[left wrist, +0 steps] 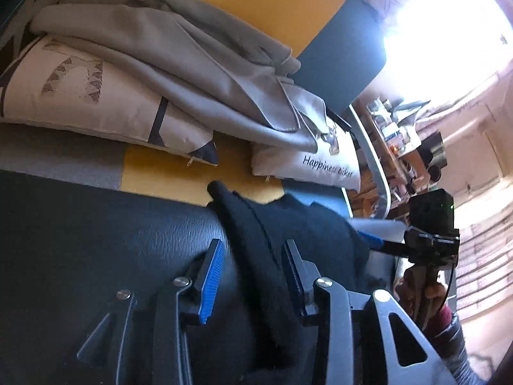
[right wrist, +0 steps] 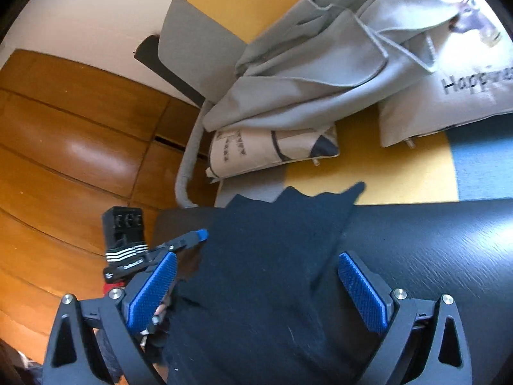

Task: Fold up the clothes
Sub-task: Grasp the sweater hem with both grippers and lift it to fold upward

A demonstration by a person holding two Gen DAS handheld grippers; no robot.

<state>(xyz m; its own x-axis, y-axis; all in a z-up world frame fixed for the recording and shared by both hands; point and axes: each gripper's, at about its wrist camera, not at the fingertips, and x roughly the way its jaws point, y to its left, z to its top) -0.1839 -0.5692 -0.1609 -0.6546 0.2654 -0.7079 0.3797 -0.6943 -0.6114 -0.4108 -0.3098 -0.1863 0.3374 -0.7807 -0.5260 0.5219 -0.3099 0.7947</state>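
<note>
Black garment (right wrist: 266, 256) lies rumpled on the dark table (right wrist: 433, 240), between both tools' fingers. Right gripper (right wrist: 256, 292) spread wide, gripping nothing. Left gripper (left wrist: 253, 276) spread, cloth ridge between its pads, not pinched. Risk: closing on 1 layer only, or dragging cloth off the table's near edge. Beyond the garment: sofa (right wrist: 384, 173) with 2 cushions and grey garment (right wrist: 304, 73); open tabletop beside it.

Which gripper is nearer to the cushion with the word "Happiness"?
Left. The left gripper sits on the black garment's side towards that cushion; the right gripper is farther.
</note>
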